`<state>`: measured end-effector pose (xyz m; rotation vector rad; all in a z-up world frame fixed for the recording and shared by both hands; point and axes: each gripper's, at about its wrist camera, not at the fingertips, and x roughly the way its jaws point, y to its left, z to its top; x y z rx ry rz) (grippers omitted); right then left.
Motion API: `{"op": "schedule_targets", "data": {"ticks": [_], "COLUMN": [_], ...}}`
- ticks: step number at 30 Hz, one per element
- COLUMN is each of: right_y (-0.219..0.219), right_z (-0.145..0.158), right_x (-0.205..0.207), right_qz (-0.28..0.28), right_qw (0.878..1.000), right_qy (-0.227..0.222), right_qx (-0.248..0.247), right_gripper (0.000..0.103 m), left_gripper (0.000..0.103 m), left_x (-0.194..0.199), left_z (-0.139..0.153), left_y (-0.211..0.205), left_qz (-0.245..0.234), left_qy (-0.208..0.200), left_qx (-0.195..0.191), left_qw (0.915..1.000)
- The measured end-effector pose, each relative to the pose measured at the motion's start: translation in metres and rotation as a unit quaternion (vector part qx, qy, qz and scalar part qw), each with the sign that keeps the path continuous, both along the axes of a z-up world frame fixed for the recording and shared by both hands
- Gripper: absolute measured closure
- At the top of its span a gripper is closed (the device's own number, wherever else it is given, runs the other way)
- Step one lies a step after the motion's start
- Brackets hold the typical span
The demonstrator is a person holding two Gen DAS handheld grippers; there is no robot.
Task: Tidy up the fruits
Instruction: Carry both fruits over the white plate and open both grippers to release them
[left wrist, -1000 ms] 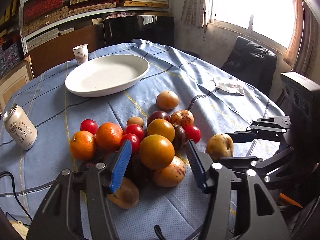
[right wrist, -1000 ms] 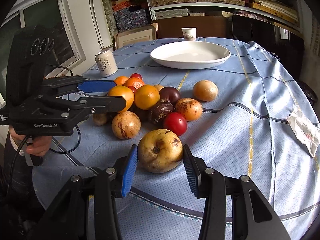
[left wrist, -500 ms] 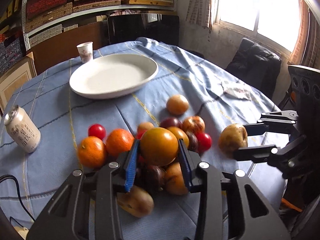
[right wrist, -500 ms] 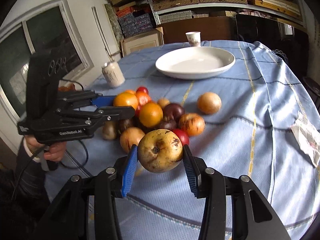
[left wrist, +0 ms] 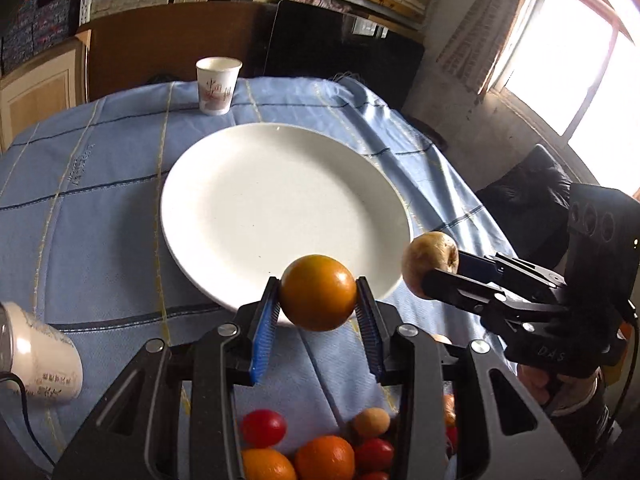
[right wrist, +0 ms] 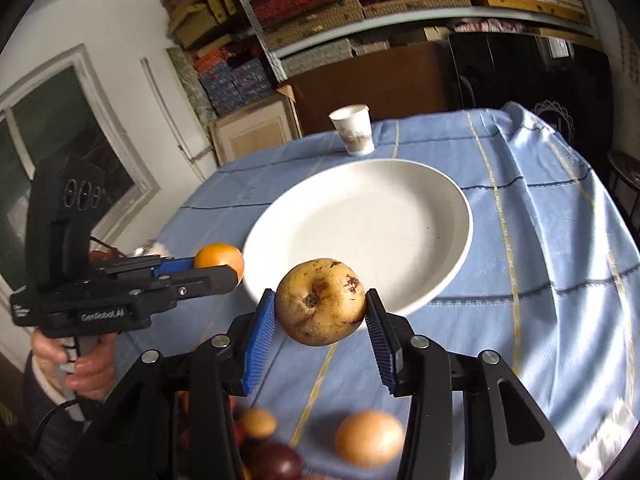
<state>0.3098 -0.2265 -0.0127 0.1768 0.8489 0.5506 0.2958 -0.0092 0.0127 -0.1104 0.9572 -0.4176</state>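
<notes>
My left gripper [left wrist: 318, 294] is shut on an orange fruit [left wrist: 318, 293] and holds it in the air over the near rim of the white plate [left wrist: 256, 200]. My right gripper [right wrist: 320, 308] is shut on a yellow spotted pear [right wrist: 320, 302] and holds it above the near rim of the same plate [right wrist: 380, 224]. The pear also shows in the left wrist view [left wrist: 430, 260], the orange fruit in the right wrist view [right wrist: 220, 258]. The other fruits [left wrist: 316, 452] lie in a pile on the blue cloth below the grippers.
A paper cup [left wrist: 218, 84] stands behind the plate. A drink can [left wrist: 40, 356] stands at the left of the table. A crumpled wrapper [right wrist: 612, 436] lies at the right. Loose fruits [right wrist: 368, 438] lie near the front. Shelves and a window surround the table.
Both grippers have lifted their fruits off the pile and moved forward towards the plate. The left gripper closed on the orange fruit a second ago.
</notes>
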Motion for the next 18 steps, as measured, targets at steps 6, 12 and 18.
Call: {"op": "schedule_targets", "data": {"ticks": [6,12,18], "right_y": [0.02,0.025,0.01], "right_z": [-0.031,-0.039,-0.014], "right_x": [0.039,0.041,0.019], "right_qz": [-0.005,-0.005,0.009], "right_qw": [0.999,0.998,1.0], "right_qy": [0.053,0.054,0.024], "right_qx": [-0.013,-0.014,0.011], "right_gripper": [0.057,0.056,0.045], "left_gripper": [0.066,0.066,0.034], "left_x": [0.046,0.054,0.042], "left_z": [-0.028,-0.042,-0.031], "left_y": [-0.002,-0.008,-0.001], "left_qz": [0.026,0.029,0.05], "left_qy": [0.044,0.056,0.039], "left_qx": [0.028,0.042,0.037], "left_qw": [0.9983,0.9971,0.9973]}}
